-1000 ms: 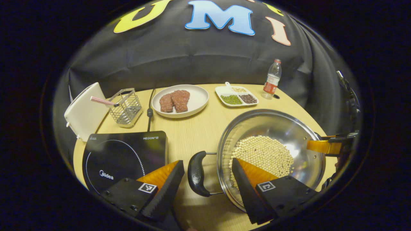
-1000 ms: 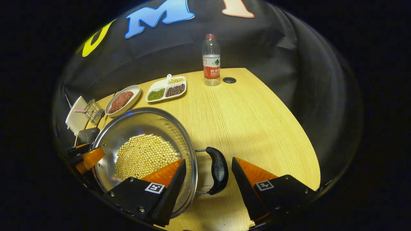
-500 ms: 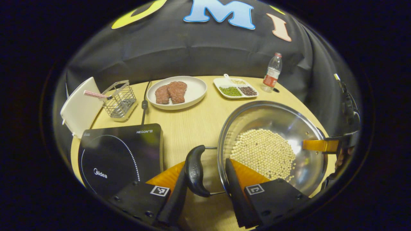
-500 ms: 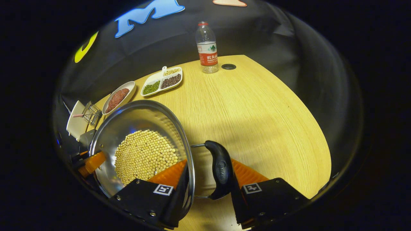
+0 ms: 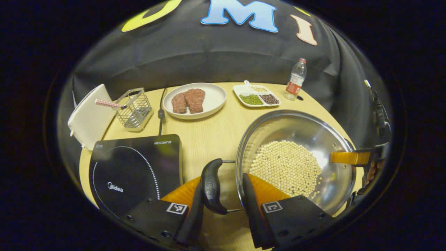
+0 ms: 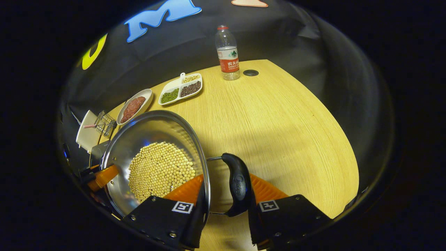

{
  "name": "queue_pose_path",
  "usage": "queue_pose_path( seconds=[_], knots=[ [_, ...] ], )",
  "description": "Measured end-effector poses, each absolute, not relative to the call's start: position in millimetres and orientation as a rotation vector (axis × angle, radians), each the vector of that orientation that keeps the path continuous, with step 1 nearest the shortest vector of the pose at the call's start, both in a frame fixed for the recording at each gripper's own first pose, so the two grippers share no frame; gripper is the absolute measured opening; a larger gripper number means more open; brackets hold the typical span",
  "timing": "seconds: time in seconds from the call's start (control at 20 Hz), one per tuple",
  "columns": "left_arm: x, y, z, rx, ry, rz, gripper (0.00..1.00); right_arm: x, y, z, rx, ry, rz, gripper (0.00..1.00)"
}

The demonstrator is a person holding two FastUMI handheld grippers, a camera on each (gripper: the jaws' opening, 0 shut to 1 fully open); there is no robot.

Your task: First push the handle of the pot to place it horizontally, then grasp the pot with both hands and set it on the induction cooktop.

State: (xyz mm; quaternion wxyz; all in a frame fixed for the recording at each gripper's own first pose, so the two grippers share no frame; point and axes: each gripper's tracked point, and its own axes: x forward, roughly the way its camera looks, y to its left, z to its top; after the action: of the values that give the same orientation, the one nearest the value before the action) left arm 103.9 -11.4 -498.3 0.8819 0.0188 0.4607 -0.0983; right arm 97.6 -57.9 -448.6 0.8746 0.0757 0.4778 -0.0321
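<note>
Wooden table [image 6: 278, 115] under me, pot [image 5: 296, 132] near its front edge, beside the cooktop [image 5: 132, 167]. My left gripper [image 5: 219, 205] clamps one handle [image 5: 211, 186], my right gripper [image 6: 226, 205] clamps the other handle [image 6: 239, 184], both level, ready for an even lift.

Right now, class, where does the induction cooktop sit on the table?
In the left gripper view the induction cooktop lies at the table's near left, left of the pot of beans, with the wire basket just behind it.

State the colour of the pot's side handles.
Black. The pot handle shows best in the right gripper view, beside the steel pot.
</note>
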Motion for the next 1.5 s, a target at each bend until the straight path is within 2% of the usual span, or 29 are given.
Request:
queue_pose_path(
  seconds=[0.1,0.15,0.25,0.3,0.7,0.8,0.85,1.25,1.35,1.4,1.5],
  knots=[
    [97.8,-5.9,-481.1,0.034,0.949,-0.200,0.60,94.3,-53.1,-436.8,0.156,0.990,-0.062,0.53],
    [97.0,-3.5,-474.0,0.030,0.944,-0.197,0.64,92.4,-49.6,-431.5,0.156,0.988,-0.061,0.53],
    [95.4,3.2,-460.7,0.021,0.937,-0.192,0.60,89.5,-42.8,-419.6,0.155,0.980,-0.055,0.53],
    [94.1,7.1,-454.0,0.018,0.938,-0.189,0.64,87.8,-39.0,-414.4,0.154,0.977,-0.051,0.53],
    [79.7,55.9,-401.9,0.036,0.914,-0.184,0.64,64.6,6.8,-382.1,0.190,0.963,-0.025,0.53],
    [74.8,70.7,-395.5,0.040,0.913,-0.186,0.67,58.5,20.4,-380.1,0.193,0.970,-0.021,0.53],
    [72.9,77.8,-393.8,0.038,0.912,-0.186,0.63,57.0,26.8,-378.7,0.189,0.969,-0.019,0.53],
    [61.6,137.3,-385.4,0.020,0.922,-0.160,0.63,51.0,79.5,-372.0,0.160,0.982,0.001,0.53],
    [59.6,151.7,-386.4,0.017,0.923,-0.147,0.67,51.9,94.3,-372.3,0.151,0.987,0.013,0.53],
    [59.5,159.3,-387.0,0.012,0.926,-0.141,0.63,52.2,99.5,-372.4,0.145,0.990,0.018,0.53],
    [57.3,173.5,-386.2,0.009,0.930,-0.130,0.63,53.7,112.3,-374.3,0.138,0.998,0.030,0.53]
  ],
)
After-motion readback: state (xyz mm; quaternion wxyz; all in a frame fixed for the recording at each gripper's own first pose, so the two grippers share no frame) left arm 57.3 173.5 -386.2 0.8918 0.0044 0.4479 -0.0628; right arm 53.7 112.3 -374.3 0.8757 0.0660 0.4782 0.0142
